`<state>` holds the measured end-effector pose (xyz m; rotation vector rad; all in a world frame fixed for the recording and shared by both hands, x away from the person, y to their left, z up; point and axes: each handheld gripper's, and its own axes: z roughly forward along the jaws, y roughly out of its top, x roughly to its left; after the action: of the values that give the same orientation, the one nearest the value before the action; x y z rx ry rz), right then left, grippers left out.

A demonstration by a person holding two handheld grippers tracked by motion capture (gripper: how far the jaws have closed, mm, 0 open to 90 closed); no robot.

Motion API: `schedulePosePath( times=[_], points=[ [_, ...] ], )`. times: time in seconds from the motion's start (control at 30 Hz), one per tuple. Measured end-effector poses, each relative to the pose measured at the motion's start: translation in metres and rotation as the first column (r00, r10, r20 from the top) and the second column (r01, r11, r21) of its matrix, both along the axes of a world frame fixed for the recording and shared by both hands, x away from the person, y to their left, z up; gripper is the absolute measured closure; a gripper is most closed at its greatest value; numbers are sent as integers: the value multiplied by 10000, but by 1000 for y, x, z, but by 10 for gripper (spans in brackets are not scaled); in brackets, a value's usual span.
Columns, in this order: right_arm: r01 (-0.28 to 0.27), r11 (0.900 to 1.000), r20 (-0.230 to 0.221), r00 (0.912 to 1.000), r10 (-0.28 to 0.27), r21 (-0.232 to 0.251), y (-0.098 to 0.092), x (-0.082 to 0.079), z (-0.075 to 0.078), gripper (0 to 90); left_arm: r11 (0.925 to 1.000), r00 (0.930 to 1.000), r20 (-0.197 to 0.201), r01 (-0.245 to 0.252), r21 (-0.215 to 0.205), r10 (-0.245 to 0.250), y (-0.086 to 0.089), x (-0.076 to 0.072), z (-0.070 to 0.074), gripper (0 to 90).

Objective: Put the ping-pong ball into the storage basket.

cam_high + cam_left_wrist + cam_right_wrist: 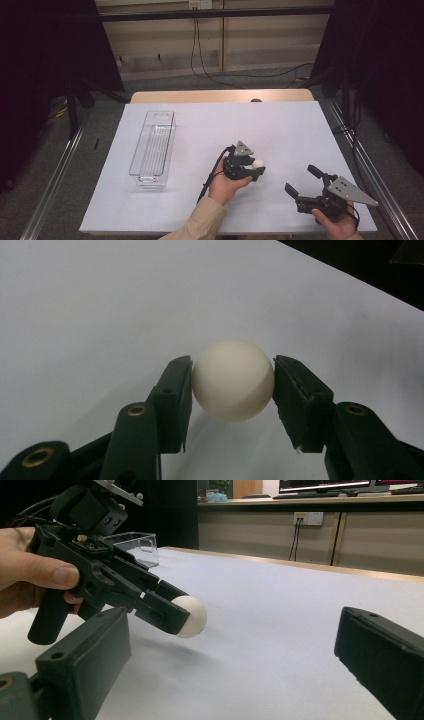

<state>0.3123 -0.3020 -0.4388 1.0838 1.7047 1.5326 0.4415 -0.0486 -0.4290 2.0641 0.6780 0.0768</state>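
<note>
Left gripper [252,170] is clamping the small white plastic ball [258,163] above the table; right gripper [305,182] is idling wide open, empty. Judged next: carrying toward the clear rectangular plastic bin [152,147] at nine o'clock.

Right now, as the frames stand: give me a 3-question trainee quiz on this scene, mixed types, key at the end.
1. True or false: the left gripper is shut on the white ball.
2. The right gripper has its jaws: A) shut on the ball B) open, nothing between them C) around the bin.
3. Fill in: the clear plastic bin lies on the table's ____ side in the high view.

Key: 1 true; 2 B; 3 left.
</note>
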Motion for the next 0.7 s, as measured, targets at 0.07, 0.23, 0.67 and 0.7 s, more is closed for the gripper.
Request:
schedulePosePath(
  times=[0.07, 0.23, 0.67, 0.7],
  points=[
    [-8, 10000, -12, 10000, 8, -30, 0, 0, 0, 9, 9999, 9999, 5, -118, 117, 118, 2, 0, 1, 509],
    [7, 10000, 2, 10000, -7, -46, 0, 0, 0, 9, 9999, 9999, -27, -148, 86, 148, 7, 0, 1, 509],
    [-15, 10000, -46, 10000, 15, -27, 0, 0, 0, 9, 9993, 9993, -71, -357, 81, 358, 20, 1, 4, 509],
    [-9, 10000, -40, 10000, 8, -28, 0, 0, 0, 9, 9992, 9993, -59, -380, 129, 380, 21, 1, 4, 509]
  ],
)
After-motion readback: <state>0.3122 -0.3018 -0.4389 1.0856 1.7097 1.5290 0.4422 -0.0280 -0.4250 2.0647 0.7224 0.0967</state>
